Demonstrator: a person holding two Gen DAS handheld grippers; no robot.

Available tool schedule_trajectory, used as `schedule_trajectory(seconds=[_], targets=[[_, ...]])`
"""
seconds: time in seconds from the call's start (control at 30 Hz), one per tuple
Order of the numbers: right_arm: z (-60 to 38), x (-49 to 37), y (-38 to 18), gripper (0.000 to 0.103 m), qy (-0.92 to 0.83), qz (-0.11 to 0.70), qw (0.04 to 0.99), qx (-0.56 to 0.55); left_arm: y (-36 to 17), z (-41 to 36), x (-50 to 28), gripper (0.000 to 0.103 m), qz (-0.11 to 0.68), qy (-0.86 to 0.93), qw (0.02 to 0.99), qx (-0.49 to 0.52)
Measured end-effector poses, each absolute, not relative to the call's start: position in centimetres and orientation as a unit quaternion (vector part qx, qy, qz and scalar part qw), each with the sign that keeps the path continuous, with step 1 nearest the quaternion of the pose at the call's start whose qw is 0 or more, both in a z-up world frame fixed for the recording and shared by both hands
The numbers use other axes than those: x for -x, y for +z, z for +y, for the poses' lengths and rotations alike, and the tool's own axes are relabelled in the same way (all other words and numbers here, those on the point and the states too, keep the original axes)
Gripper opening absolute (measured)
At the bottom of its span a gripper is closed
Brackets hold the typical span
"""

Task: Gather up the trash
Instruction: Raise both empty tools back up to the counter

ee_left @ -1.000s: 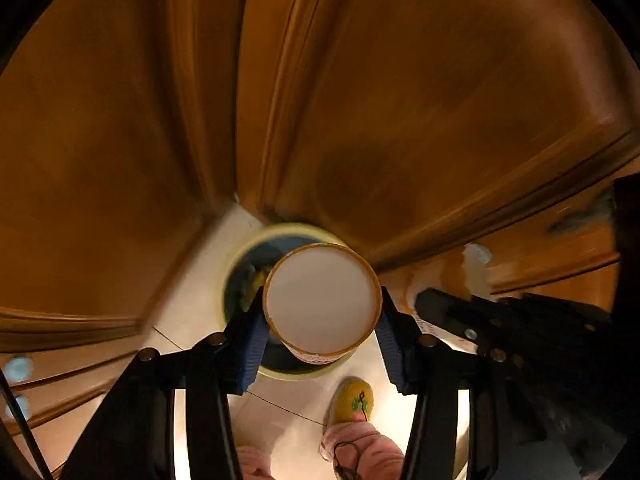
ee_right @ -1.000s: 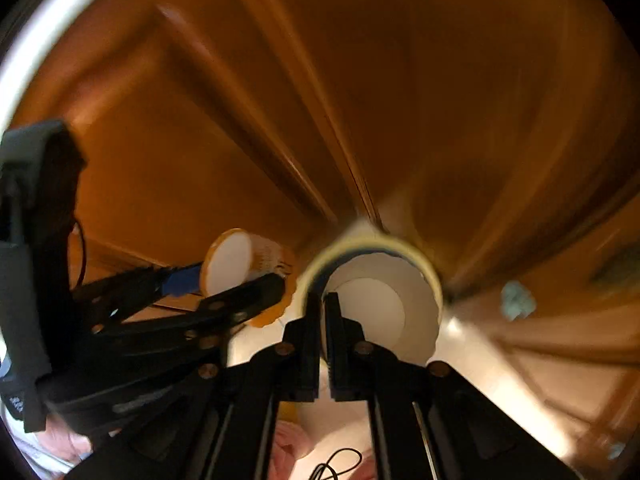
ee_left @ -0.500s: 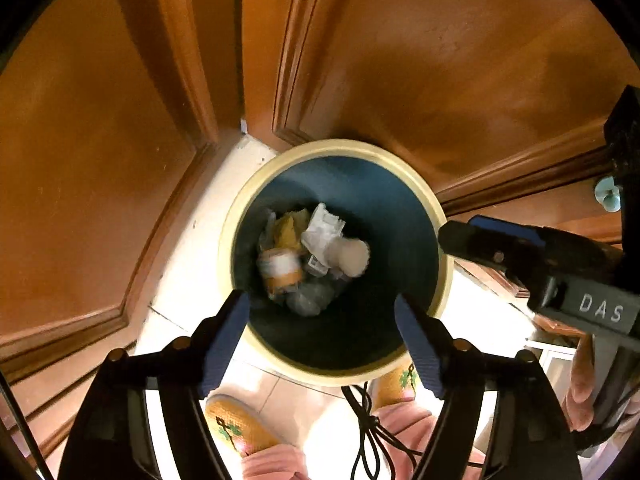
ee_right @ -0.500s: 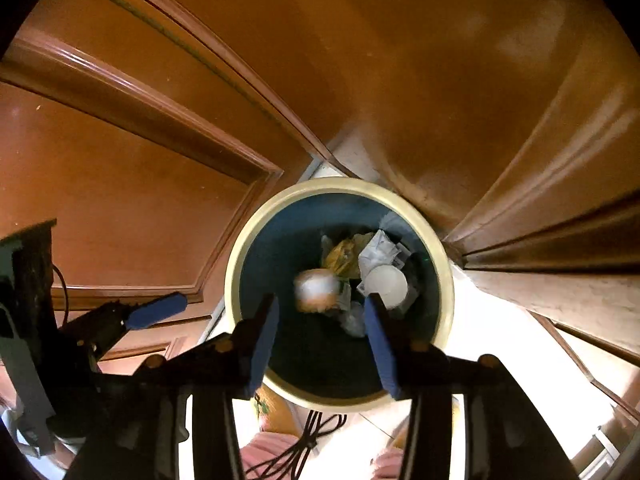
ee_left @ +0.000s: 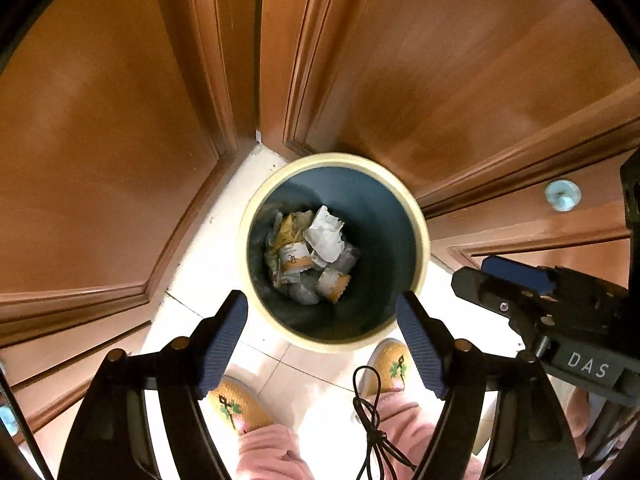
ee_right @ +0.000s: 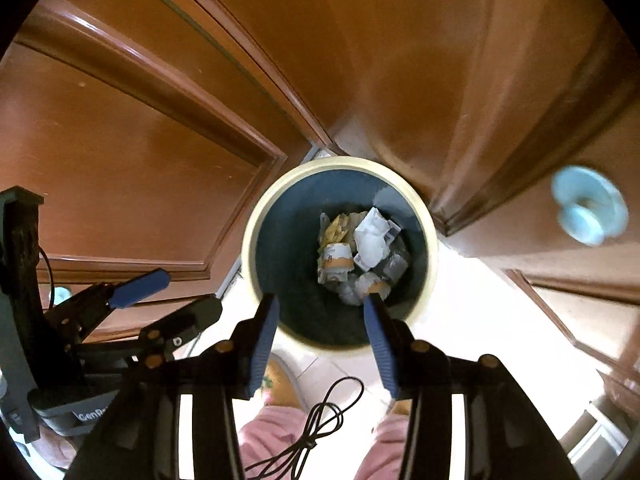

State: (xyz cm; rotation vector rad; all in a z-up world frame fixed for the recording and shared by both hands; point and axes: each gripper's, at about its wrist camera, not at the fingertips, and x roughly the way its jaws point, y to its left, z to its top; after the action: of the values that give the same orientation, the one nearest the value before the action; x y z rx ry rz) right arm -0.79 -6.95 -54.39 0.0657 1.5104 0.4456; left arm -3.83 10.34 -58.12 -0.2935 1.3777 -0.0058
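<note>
A round trash bin (ee_left: 416, 216) with a cream rim and dark blue inside stands on the floor below both grippers; it also shows in the right wrist view (ee_right: 256, 236). Inside lie crumpled white paper (ee_left: 326, 234), two paper cups (ee_left: 294, 258) with orange bands, and other scraps; the cups show in the right wrist view too (ee_right: 335, 262). My left gripper (ee_left: 322, 334) is open and empty above the bin's near rim. My right gripper (ee_right: 322, 338) is open and empty, also above the near rim. Each gripper appears in the other's view (ee_left: 516, 284) (ee_right: 136, 288).
Brown wooden door panels (ee_left: 440, 60) meet in a corner behind the bin. A pale blue door stop (ee_right: 588, 204) sticks out at the right. The person's yellow slippers (ee_left: 236, 404) and pink trouser legs stand on white floor tiles (ee_left: 192, 264). A black cable (ee_left: 370, 412) dangles.
A second ago each gripper was shut on a paper cup. Both opened, the cups fell into the bin and now lie among the trash. Both grippers have risen slightly.
</note>
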Motion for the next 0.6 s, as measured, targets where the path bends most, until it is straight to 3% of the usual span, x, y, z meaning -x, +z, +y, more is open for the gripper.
schedule_trajectory(seconds=[0.23,0.6], targets=[[-7.5,1.8,-46.0,0.045,0.19,0.664,0.722,-0.043,-49.5,10.6,5.3,0.075,0.617,-0.011,0.777,0.123],[-8.2,3.5,-27.6,0.045,0.188,0.596,0.778,-0.065,-30.3,10.0,7.5,0.075,0.543,-0.063,0.835,0.058]])
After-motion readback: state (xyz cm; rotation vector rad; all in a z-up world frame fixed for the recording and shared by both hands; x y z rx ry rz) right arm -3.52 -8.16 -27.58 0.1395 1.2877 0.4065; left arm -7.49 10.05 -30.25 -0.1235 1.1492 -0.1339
